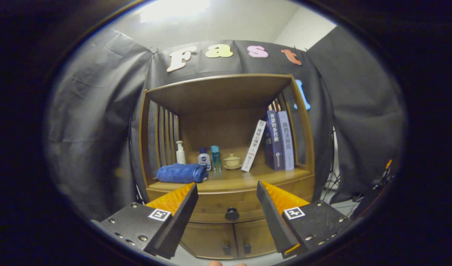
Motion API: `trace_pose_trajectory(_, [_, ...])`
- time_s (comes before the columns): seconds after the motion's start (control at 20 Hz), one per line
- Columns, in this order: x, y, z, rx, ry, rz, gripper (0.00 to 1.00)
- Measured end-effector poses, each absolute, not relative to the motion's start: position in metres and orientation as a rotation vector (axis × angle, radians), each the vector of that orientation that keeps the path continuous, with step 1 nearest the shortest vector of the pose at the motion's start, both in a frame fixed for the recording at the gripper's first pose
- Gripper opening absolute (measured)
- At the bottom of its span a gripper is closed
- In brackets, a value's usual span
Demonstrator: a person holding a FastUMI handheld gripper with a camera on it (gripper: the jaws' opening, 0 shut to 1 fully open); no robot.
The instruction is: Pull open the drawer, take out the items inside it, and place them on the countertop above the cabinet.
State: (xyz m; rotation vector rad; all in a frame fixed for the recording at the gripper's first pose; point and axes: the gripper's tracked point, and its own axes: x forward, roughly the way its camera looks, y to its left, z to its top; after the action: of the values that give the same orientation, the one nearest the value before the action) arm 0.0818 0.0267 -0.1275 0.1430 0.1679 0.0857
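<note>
A wooden cabinet stands ahead of me. Its drawer (244,202) is closed, with a round dark knob (232,214) at the middle of its front. My gripper (228,188) is open, fingers spread wide, and the knob sits between and slightly beyond them, untouched. The countertop (248,177) above the drawer forms the floor of an open shelf niche. What lies inside the drawer is hidden.
On the countertop rest a folded blue towel (181,173), a white pump bottle (180,152), a small blue-capped bottle (204,157), a clear blue bottle (215,157), a lidded cup (232,161), and leaning books (276,140). Two small doors (229,240) sit below the drawer.
</note>
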Motion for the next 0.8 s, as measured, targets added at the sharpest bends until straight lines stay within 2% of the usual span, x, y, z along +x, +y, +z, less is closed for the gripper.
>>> trace_pose_trajectory(0.35, [0.124,0.035,-0.238,0.177,0.388,0.096,0.98])
trace_pose_trajectory(0.45, [0.139,0.036,-0.262,0.168,0.430,0.082,0.91])
trace_pose_trajectory(0.7, [0.163,0.032,-0.293,0.157,0.487,0.033,0.87])
trace_pose_trajectory(0.75, [0.167,0.029,-0.298,0.135,0.499,0.010,0.78])
trace_pose_trajectory(0.8, [0.170,0.028,-0.298,0.120,0.502,0.004,0.74])
